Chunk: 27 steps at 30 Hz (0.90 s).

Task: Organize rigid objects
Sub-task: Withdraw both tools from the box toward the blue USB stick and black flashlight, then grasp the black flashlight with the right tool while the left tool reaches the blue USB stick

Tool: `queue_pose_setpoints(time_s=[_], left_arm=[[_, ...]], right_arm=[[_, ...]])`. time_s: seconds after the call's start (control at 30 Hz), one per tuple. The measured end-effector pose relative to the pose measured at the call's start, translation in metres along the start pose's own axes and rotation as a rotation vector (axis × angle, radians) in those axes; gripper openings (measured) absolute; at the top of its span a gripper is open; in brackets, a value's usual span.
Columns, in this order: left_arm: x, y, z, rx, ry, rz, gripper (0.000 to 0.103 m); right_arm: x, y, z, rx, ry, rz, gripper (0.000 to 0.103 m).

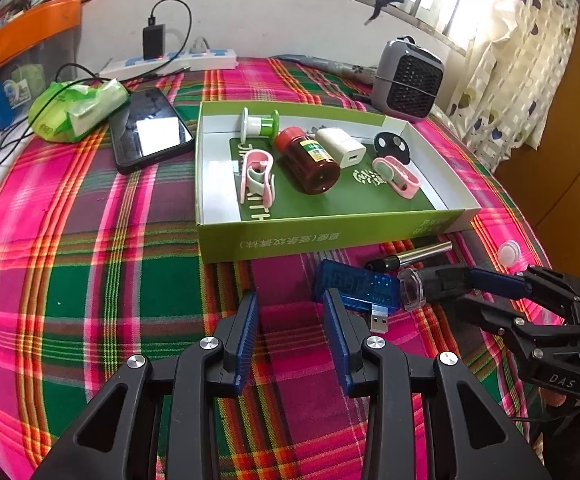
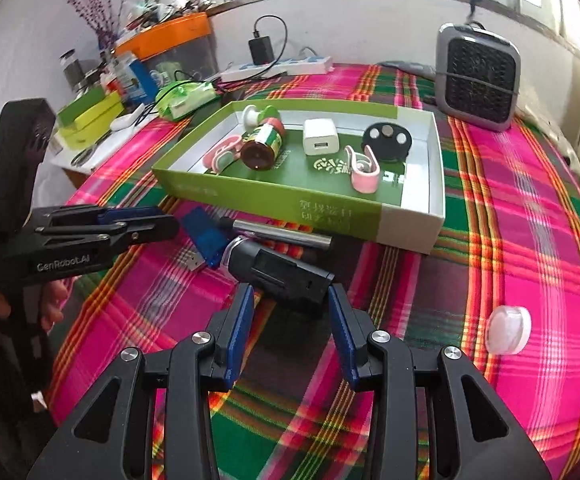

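So the right gripper (image 2: 291, 312) is wide open with its pads on either side of the back end of the black gadget with the clear cap (image 2: 276, 268), not closed on it yet. The left gripper (image 1: 291, 316) is also spread open and holding nothing, hanging just above the plaid cloth (image 1: 90, 260) next to the blue USB tester (image 1: 355, 286).

Everything left to sort sits on the cloth right in front of the green box (image 1: 329, 236), touching or nearly touching.

What I'd worry about: the gadget lies at an angle across the jaws, so closing on it could twist it or squirt it out. It's also jammed up against the tester and the metal tube (image 1: 413, 254), so a sloppy grab could drag those along or roll the tube off somewhere. Both grippers are working the same little patch too, so they could bump each other. And the box wall is right there, so a low carry would clip it.

Count as I see it:
- In the box, six things: two pink clips, one brown bottle (image 1: 307, 162), one white charger (image 1: 341, 146), one green and white spool (image 1: 260, 124), one black disc (image 1: 391, 146).
- Outside, four things: one gadget, one tester, one tube, one small white round cap (image 2: 507, 330) sitting well apart to the right.
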State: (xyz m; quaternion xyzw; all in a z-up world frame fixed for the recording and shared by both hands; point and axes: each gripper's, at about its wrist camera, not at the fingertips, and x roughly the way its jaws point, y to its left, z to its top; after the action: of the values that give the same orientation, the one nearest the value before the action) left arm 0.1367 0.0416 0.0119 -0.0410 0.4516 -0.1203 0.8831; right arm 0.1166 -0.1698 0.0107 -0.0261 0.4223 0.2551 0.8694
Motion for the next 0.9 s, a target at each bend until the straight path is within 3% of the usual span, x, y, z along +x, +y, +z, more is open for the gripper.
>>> queue_pose_setpoints(time_s=[0.1,0.2,0.6,0.73,0.9], left_arm=[[0.001,-0.002,0.002,0.009,0.001,-0.003,0.032],[0.0,-0.004,0.003,0.013,-0.002,-0.008,0.032],[0.003,-0.002,0.009,0.004,0.005,-0.029,0.032],[0.003,-0.002,0.011,0.009,0.004,-0.025,0.032],[0.003,-0.004,0.016,0.015,0.0,-0.027,0.032]], right_arm=[[-0.001,0.0,0.005,-0.028,-0.023,-0.009,0.04],[0.004,0.003,0.01,-0.07,-0.015,-0.014,0.051],[0.014,0.008,0.011,-0.158,0.043,0.081,0.052],[0.013,0.019,0.004,-0.243,0.078,0.085,0.052],[0.021,0.02,0.007,-0.247,0.088,0.068,0.052]])
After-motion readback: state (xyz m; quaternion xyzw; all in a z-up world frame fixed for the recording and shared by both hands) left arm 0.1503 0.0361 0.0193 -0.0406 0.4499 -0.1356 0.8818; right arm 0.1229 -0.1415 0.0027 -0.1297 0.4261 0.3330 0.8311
